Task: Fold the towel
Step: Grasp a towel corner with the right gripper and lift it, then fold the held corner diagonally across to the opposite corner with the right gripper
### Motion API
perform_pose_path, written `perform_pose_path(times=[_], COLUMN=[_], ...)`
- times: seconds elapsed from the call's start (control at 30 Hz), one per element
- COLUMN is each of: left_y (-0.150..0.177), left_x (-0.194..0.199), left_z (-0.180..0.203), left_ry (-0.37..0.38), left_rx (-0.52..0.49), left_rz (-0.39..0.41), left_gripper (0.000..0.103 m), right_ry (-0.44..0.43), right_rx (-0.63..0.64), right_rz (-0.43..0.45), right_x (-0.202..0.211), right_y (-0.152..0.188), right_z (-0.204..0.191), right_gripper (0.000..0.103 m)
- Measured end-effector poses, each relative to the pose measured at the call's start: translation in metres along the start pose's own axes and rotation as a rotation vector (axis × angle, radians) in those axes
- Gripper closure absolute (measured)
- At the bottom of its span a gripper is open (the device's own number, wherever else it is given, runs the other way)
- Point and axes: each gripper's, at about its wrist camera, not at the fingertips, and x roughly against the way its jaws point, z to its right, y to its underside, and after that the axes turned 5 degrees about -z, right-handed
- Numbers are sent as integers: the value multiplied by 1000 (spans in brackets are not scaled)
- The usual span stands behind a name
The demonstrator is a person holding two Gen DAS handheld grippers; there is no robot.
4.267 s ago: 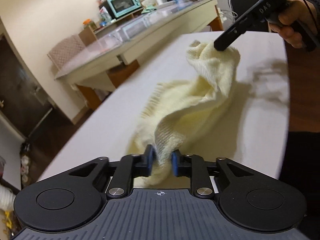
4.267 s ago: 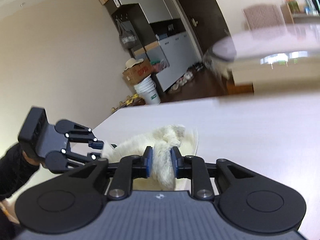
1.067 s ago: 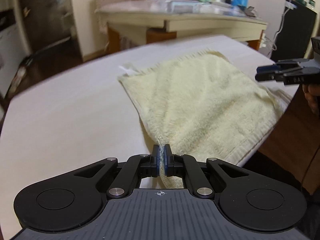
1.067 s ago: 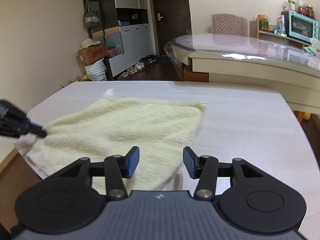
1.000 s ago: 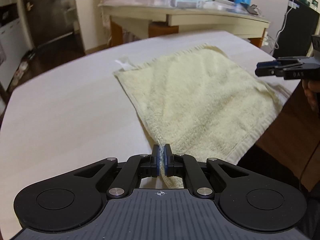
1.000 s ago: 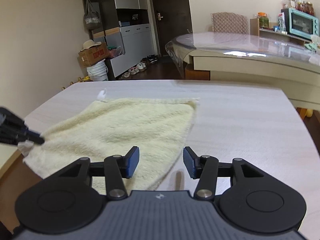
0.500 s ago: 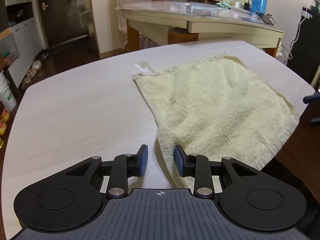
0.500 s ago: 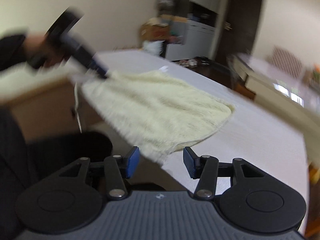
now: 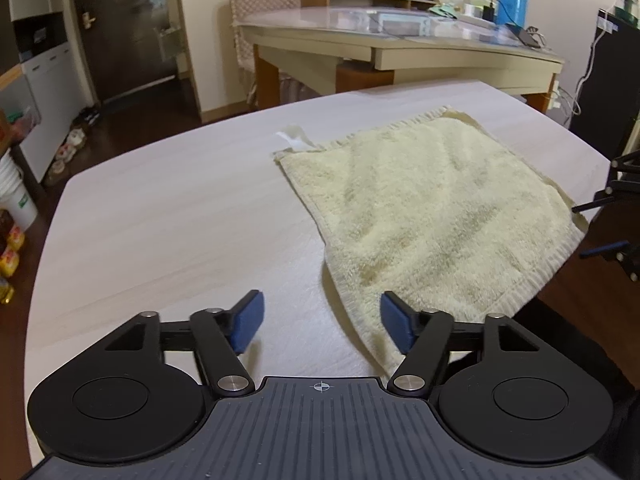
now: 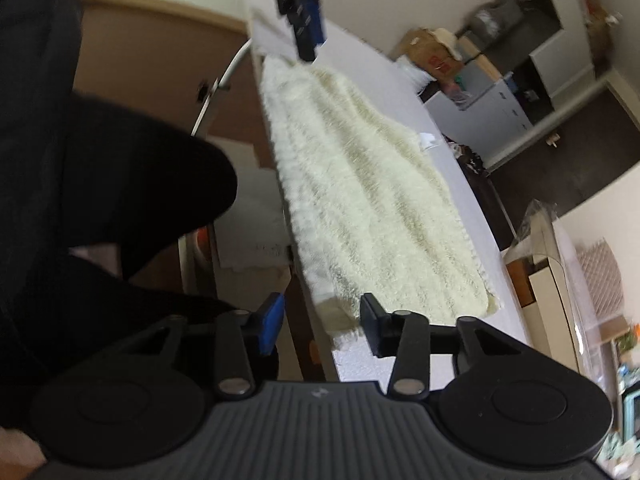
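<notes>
Left wrist view: pale yellow terry towel (image 9: 432, 208) lies flat at right, overhanging the white counter (image 9: 168, 232) edge; both left gripper (image 9: 320, 326) and right gripper (image 10: 322, 322) spread wide, empty. Overhang could drag it off.

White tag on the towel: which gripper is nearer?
Left. The left gripper is open at the towel's near corner on the tag's side; the right gripper is open at the opposite near corner.
</notes>
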Motion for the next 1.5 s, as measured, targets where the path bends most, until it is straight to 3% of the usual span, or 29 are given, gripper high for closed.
perform_pose_path(times=[0.07,0.17,0.23,0.47,0.67,0.77,1.17,1.5], left_y=[0,-3,-7,-16,-2,7,16,22], left_x=[0,0,-1,-7,-5,-6,-10,-8], left_z=[0,2,3,3,18,22,14,4], left_ry=[1,5,-7,-24,73,69,98,124], left_rx=[-29,-79,-120,-221,-329,-345,-269,-217], left_rz=[1,4,12,10,4,-1,4,16], left_gripper=[32,28,27,25,23,20,17,17], right_ry=[9,3,-10,16,43,50,112,92], right_rx=[12,-22,-49,-64,-94,-73,94,323], right_rz=[-7,-6,-2,0,12,17,59,94], right_x=[-2,4,11,31,42,44,43,-24], right_y=[2,3,5,-1,-7,-12,-50,-114], right_z=[-2,2,4,8,26,31,70,130], right_gripper=[69,90,92,93,93,93,93,93])
